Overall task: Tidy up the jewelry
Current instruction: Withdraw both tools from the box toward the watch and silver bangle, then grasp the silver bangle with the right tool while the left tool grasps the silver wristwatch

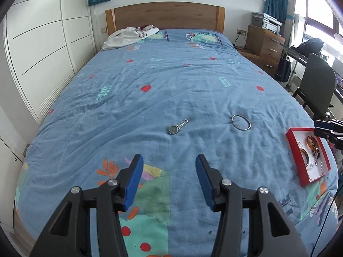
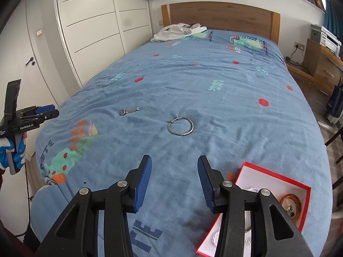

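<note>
Blue pads of the left gripper point(image 1: 169, 160) stand spread apart with only the bedspread showing between them, and nothing is pinched. Ahead of this gripper, a little beyond its fingertips and almost on its middle line, the wristwatch point(image 1: 177, 126) lies flat on the blue bedspread point(image 1: 150, 98), its metal strap stretched toward the upper right. Further to the right, well apart from the watch, the silver bangle point(image 1: 241, 122) lies flat too. At the right edge of the bed sits the red box point(image 1: 288, 137) with white lining, and inside it several pieces are already lying, among them an amber bangle point(image 1: 313, 142); the smaller pieces are too tiny to name. The right gripper point(image 2: 174, 162) is also spread, empty, with bare cloth between its pads. In its own view the bangle point(image 2: 180, 126) lies straight ahead of the fingertips, close to the middle line, while the watch point(image 2: 128, 111) is away to the upper left. The box point(image 2: 276, 175) lies just beside the right finger, partly hidden under it. At the far left of this view a gloved hand point(image 2: 15, 154) holds the left gripper over the edge of the bed.
</note>
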Demonstrator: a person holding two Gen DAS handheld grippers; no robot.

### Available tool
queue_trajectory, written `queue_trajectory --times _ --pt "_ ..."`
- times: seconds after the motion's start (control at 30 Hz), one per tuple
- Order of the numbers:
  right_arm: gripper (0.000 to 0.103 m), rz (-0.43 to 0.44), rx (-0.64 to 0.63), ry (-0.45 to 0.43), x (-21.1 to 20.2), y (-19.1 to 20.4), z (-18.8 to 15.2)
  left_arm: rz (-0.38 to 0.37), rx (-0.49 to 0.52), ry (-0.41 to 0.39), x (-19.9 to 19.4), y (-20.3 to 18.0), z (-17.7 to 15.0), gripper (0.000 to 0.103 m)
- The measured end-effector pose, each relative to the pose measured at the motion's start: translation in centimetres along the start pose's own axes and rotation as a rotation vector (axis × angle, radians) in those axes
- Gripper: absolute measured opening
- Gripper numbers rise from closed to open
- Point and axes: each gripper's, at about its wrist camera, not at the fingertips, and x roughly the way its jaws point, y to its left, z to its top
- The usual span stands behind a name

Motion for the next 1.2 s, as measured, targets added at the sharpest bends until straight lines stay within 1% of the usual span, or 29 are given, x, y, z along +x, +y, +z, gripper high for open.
queue_trajectory --times 0.13,0.27,0.43,0.63,0.83,1.03,1.1,1.13,1.17,1.2 --pt "0.044 0.034 -0.016 0.044 4.4 0.3 1.3 -0.022 -0.028 0.044 4.9 0.3 0.6 0.049" --pt "0.044 0.063 -0.027 0.086 8.9 0.3 2.3 -0.049 -0.036 0.085 9.9 0.2 1.3 0.049" --pt "0.044 0.095 -0.029 0.117 13.8 0.0 3.7 -0.074 -0.056 0.123 16.0 0.3 2.5 0.049" --pt "0.044 0.128 -0.047 0.137 18.5 0.2 5.4 -0.075 -0.052 0.145 21.0 0.4 3.5 0.049" --pt "0.042 0.127 -0.04 0.177 22.6 0.0 6.1 -0.069 -0.021 0.154 24.0 0.4 3.7 0.049" --pt "0.037 0.125 0.004 0.203 25.1 -0.4 5.8 -0.061 0.03 0.141 24.5 -0.3 3.7 0.047" --pt "0.035 0.13 0.017 0.203 25.4 -0.4 5.7 -0.067 0.037 0.139 24.4 -0.6 3.7 0.039" --pt "0.031 0.132 0.02 0.202 25.6 -0.3 5.7 -0.072 0.039 0.139 24.3 -0.7 3.7 0.037" --pt "0.028 0.134 0.022 0.203 25.7 -0.2 5.7 -0.076 0.042 0.14 24.2 -0.8 3.6 0.031" --pt "0.022 0.141 0.023 0.206 25.9 -0.1 5.7 -0.079 0.045 0.142 24.2 -0.9 3.6 0.029"
